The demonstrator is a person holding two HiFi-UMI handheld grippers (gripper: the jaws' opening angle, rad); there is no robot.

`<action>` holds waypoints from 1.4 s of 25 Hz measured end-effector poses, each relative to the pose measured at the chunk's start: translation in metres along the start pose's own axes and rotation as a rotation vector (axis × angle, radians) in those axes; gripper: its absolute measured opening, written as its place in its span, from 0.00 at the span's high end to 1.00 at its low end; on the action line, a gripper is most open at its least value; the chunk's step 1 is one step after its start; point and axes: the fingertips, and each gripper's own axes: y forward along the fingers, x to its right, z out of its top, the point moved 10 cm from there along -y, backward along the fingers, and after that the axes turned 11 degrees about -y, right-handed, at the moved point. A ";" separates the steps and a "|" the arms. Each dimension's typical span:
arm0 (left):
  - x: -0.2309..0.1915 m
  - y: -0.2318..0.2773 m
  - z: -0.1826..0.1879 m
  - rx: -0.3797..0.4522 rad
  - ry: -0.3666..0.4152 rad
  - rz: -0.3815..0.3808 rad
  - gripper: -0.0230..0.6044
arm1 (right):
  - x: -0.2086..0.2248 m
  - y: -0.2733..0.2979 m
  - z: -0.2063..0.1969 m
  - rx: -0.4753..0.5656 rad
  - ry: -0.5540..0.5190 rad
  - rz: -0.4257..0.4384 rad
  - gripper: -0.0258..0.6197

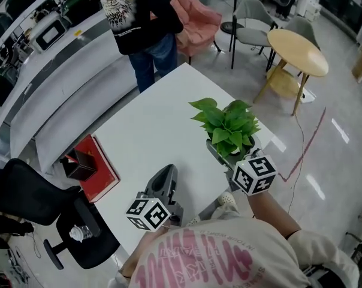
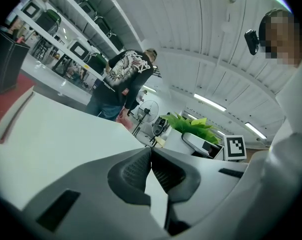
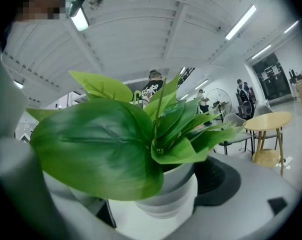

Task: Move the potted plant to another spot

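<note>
The potted plant [image 1: 228, 128], green leaves in a white pot [image 3: 168, 196], is near the right edge of the white table [image 1: 151, 125]. My right gripper [image 1: 230, 156] is shut on the pot. Its ribbed right pad [image 3: 222, 180] lies against the pot's side, while big leaves hide its left jaw. I cannot tell whether the pot is off the table. My left gripper [image 1: 167, 173] lies near the table's front edge, left of the plant, with its jaws shut [image 2: 151, 151] on nothing. From the left gripper view the plant [image 2: 193, 126] shows to the right.
A red book [image 1: 100, 170] with a black box [image 1: 79, 164] on it lies at the table's left edge. A person [image 1: 139, 17] stands at the far end. A round wooden table [image 1: 298, 50], chairs [image 1: 253, 23] and a black office chair [image 1: 49, 215] surround the table.
</note>
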 end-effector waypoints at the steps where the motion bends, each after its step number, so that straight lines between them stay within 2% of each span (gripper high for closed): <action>1: 0.004 0.007 0.000 0.009 0.000 0.007 0.92 | 0.008 0.004 0.002 -0.001 -0.004 0.013 0.15; 11: 0.042 0.074 -0.006 0.178 -0.022 0.119 0.92 | 0.098 0.052 0.027 0.015 -0.033 0.183 0.15; 16: 0.051 0.097 -0.023 0.228 -0.054 0.151 0.92 | 0.122 0.063 0.029 0.010 -0.055 0.245 0.15; 23: 0.057 0.105 -0.036 0.253 -0.071 0.185 0.92 | 0.135 0.073 0.024 -0.005 -0.043 0.280 0.15; 35: 0.044 0.087 0.003 0.253 -0.047 0.185 0.92 | 0.107 0.096 0.037 -0.004 -0.053 0.271 0.15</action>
